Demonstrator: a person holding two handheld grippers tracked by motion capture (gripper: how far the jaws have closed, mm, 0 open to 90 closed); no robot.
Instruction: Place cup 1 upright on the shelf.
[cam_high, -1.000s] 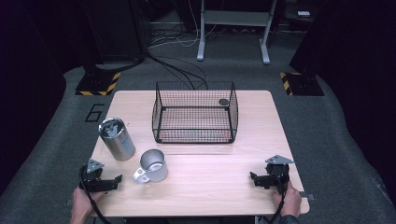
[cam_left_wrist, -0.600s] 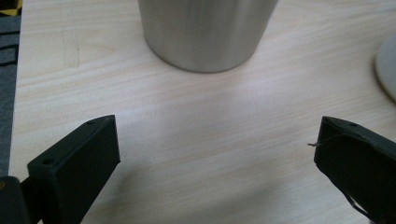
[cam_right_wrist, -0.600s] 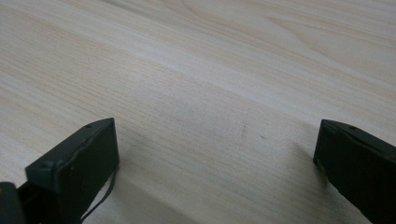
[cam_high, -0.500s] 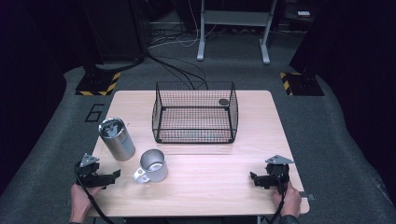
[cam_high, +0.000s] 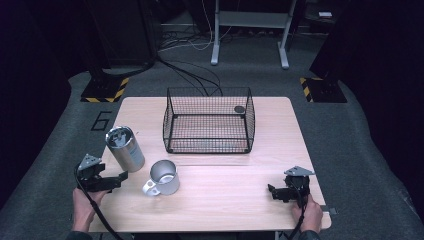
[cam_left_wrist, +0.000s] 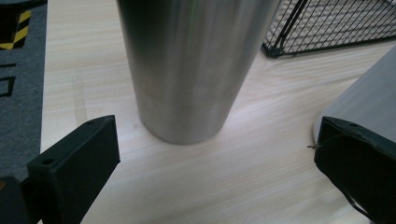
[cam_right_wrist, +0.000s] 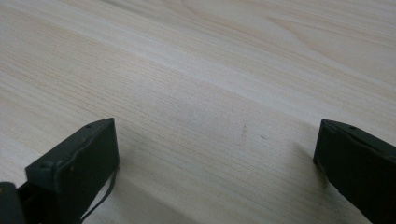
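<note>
With your left gripper (cam_high: 116, 178) wide open and empty, the tall brushed-steel tumbler (cam_left_wrist: 191, 65) stands just ahead between its jaws, likely rigid, slick and tippable, so clamp its lower wall squarely, while your right gripper (cam_high: 272, 191) rests open, empty, over bare wooden table (cam_right_wrist: 224, 79).

A pale wood counter (cam_high: 260, 150) with rounded corners stands on grey carpet. A black wire basket (cam_high: 208, 121) sits on it toward the far edge, about midway across. Nearer than the basket and to its left, a tall steel tumbler (cam_high: 124, 148) stands upright near the counter's left edge. A steel mug (cam_high: 164, 177) with a handle stands just beside the tumbler, nearer than the basket's left corner.
</note>
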